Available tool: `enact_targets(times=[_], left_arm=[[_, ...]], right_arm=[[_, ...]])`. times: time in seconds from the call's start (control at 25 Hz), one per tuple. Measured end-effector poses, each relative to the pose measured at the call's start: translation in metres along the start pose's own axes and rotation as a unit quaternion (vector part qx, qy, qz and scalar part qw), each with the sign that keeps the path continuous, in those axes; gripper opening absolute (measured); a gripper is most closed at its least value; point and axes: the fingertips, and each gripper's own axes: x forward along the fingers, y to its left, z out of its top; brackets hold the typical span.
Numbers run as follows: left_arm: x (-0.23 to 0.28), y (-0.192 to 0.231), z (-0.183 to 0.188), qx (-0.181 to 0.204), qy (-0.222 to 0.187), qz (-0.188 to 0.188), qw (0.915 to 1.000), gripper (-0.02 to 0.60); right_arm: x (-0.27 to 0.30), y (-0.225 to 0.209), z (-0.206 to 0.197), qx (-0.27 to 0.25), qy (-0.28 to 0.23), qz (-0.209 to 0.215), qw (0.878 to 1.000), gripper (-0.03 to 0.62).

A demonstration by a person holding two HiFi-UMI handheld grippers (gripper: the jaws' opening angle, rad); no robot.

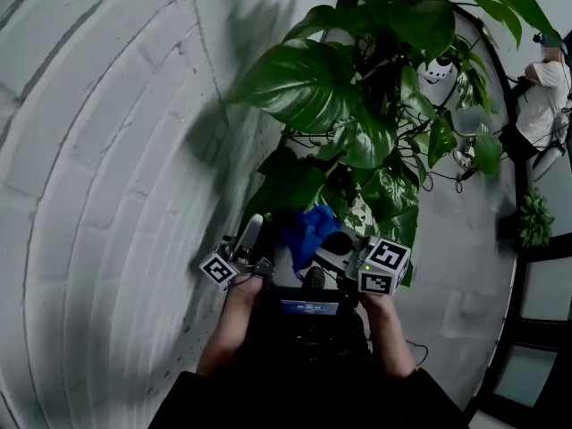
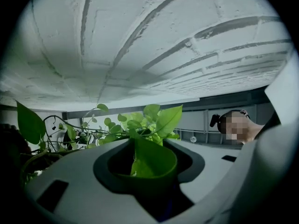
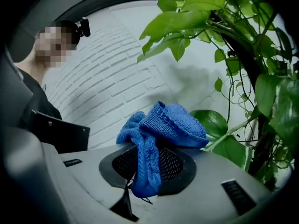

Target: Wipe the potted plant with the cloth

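The potted plant (image 1: 357, 105), a climbing vine with broad glossy leaves, stood against a white brick wall (image 1: 107, 150), just ahead of us and slightly to our right. Its pot was out of sight. One pale green leaf (image 2: 149, 157) lay pinched between the jaws of our left gripper (image 2: 149, 168), curled into a cup by the pads. The blue cloth (image 3: 173, 120) was clamped in our right gripper (image 3: 147, 167), with a bunched end bulging above the jaws and a thin tail hanging between them.

We judged the leaf to be the weak point. Rubbing hard with the cloth while the left gripper pulled could tear it or snap its stalk. The cloth seemed held by a narrow fold, so a dragging stroke might tug it free. Its loose bunch could also snag the thin stems nearby.

From the head view, the cloth sat between the two grippers, close under the plant's dark lower leaves. We could not tell whether it touched the pinched leaf.
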Motion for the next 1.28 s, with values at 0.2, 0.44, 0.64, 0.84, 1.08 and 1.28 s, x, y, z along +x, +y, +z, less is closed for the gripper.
enact_targets(times=[0.2, 0.44, 0.64, 0.84, 1.08, 1.28], left_arm=[[-0.004, -0.003, 0.009, 0.007, -0.013, 0.000, 0.9999, 0.212], [-0.009, -0.015, 0.011, 0.008, -0.016, -0.009, 0.9998, 0.210], [-0.012, -0.024, 0.012, 0.011, -0.018, -0.017, 0.9996, 0.204], [-0.010, -0.029, 0.014, 0.013, -0.017, -0.026, 0.9994, 0.204], [-0.017, -0.025, 0.013, 0.011, -0.014, -0.015, 0.9997, 0.204], [-0.022, -0.020, 0.020, 0.012, -0.026, -0.004, 0.9996, 0.204]], right_arm=[[-0.028, -0.020, 0.054, -0.060, -0.060, -0.085, 0.993, 0.107], [-0.003, -0.071, 0.078, -0.155, -0.028, -0.191, 0.969, 0.107], [0.053, -0.061, 0.018, -0.129, 0.048, -0.125, 0.983, 0.107], [0.074, -0.019, -0.019, -0.147, 0.090, -0.066, 0.983, 0.107], [0.072, 0.025, -0.053, -0.105, 0.106, 0.027, 0.989, 0.107], [0.036, 0.028, -0.014, -0.049, 0.027, 0.044, 0.997, 0.107]])
